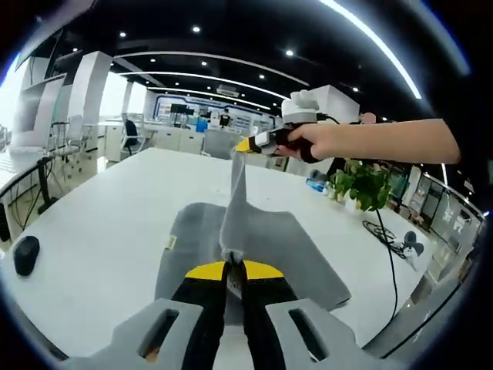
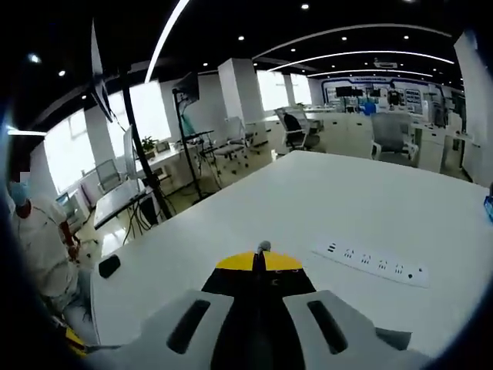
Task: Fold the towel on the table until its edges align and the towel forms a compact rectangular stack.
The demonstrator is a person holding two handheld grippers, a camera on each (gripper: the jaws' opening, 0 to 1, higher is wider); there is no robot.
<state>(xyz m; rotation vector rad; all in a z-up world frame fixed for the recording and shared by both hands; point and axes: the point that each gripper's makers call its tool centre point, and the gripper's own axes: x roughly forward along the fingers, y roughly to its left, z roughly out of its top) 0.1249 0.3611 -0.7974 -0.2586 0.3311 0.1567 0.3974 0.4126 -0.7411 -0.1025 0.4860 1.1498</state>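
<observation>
The gray towel [image 1: 254, 247] lay partly on the white table [image 1: 100, 223], its raised edge stretched taut between the two claws. The left claw [image 1: 233, 260] was pressed together on the near corner just above the table, and the right claw [image 1: 245, 145], pinching the far corner, hung higher and farther away. Judging from this, the held edge ran straight away from the left claw, so the fold would carry it sideways over the flat part.

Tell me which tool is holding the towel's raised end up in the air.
The right tool, gripped by the hand, holds the grey towel aloft at the far end; the left tool pinches it low above the table.
</observation>
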